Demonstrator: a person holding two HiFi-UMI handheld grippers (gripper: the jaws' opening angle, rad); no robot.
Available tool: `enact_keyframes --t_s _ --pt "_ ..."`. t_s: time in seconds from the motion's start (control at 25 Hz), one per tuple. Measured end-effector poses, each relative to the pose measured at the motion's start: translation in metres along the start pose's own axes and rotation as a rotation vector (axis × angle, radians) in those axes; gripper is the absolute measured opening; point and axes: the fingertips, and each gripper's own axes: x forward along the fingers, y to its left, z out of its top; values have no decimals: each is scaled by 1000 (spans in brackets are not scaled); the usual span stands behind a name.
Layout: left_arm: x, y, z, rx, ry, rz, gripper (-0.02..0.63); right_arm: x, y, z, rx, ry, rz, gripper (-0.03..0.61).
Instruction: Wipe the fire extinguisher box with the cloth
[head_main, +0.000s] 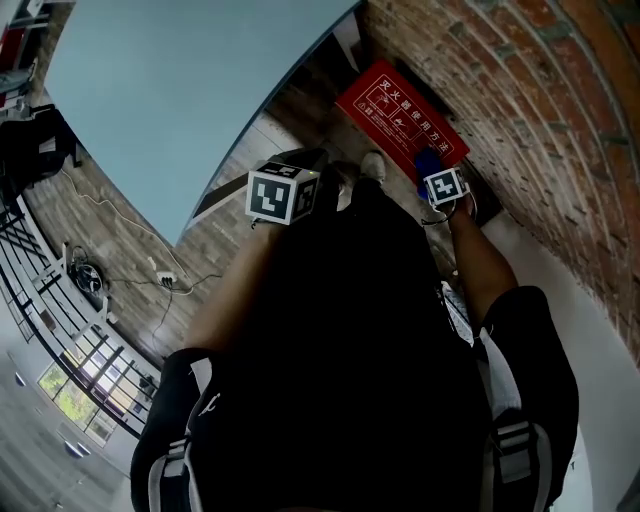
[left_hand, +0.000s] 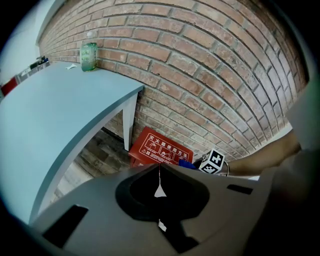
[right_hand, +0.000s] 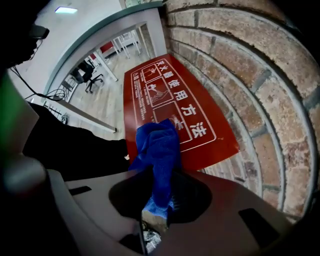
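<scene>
The red fire extinguisher box (head_main: 398, 108) stands on the floor against the brick wall; white printed instructions cover its top (right_hand: 170, 95). My right gripper (right_hand: 159, 175) is shut on a blue cloth (right_hand: 159, 147). The cloth's bunched end lies over the near part of the box top, and the cloth (head_main: 428, 163) also shows just beyond the right marker cube (head_main: 445, 187). I cannot tell whether it presses on the box. My left gripper (left_hand: 159, 167) is shut with nothing in it, held left of the box (left_hand: 161, 149), short of it.
A light-blue table (left_hand: 55, 105) reaches over the floor left of the box, its white leg (left_hand: 128, 120) close to the box. A green bottle (left_hand: 89, 51) stands on it by the brick wall (left_hand: 210, 65). Cables (head_main: 150, 265) lie on the wooden floor.
</scene>
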Motion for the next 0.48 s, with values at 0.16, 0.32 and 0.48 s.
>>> enact_keyframes --t_s 0.16,0.32,0.48 --pt "-3 3 2 2 -4 8 11 11 37 -13 -15 -13 78 83" --pt "-7 4 1 39 20 -3 11 5 25 -26 9 48 26 83" --pt "-14 7 1 64 11 -26 11 5 40 -6 154 -50 161 83"
